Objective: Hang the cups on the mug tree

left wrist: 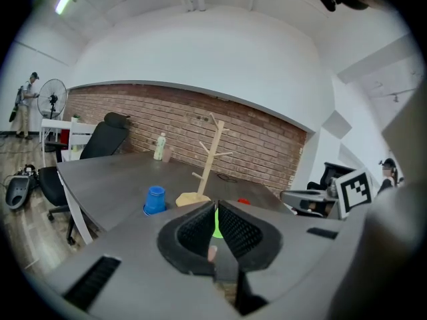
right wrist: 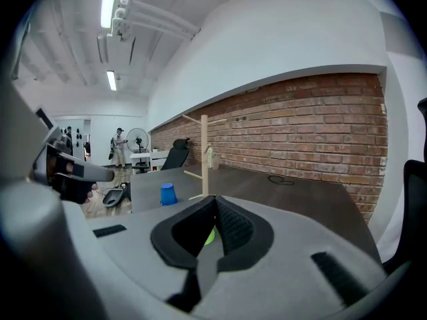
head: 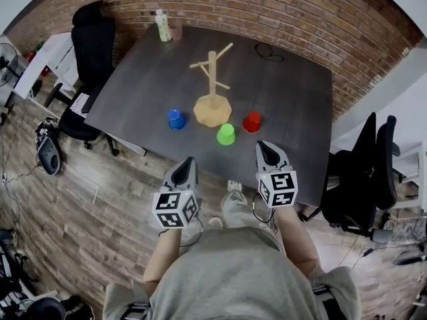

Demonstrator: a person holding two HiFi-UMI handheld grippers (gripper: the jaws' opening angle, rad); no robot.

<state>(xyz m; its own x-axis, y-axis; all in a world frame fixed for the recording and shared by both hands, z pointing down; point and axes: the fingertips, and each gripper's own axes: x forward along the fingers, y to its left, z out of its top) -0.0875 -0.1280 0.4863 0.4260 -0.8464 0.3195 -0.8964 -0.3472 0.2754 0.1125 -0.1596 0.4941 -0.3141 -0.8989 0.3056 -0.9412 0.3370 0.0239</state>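
A wooden mug tree (head: 212, 85) stands mid-table with bare pegs. Three cups sit upside down around its base: a blue cup (head: 175, 119) to the left, a green cup (head: 226, 134) in front, a red cup (head: 251, 121) to the right. My left gripper (head: 186, 167) and right gripper (head: 267, 149) hover at the near table edge, both shut and empty, short of the cups. The left gripper view shows the mug tree (left wrist: 208, 162) and blue cup (left wrist: 155, 199) beyond the left gripper (left wrist: 216, 209). In the right gripper view a sliver of green cup (right wrist: 210, 236) peeks between the jaws.
The dark table (head: 293, 105) backs onto a brick wall. A bottle (head: 163, 25) stands at its far left corner, and a black cable (head: 268, 52) lies at the far right. Black office chairs (head: 90, 42) flank both sides of the table.
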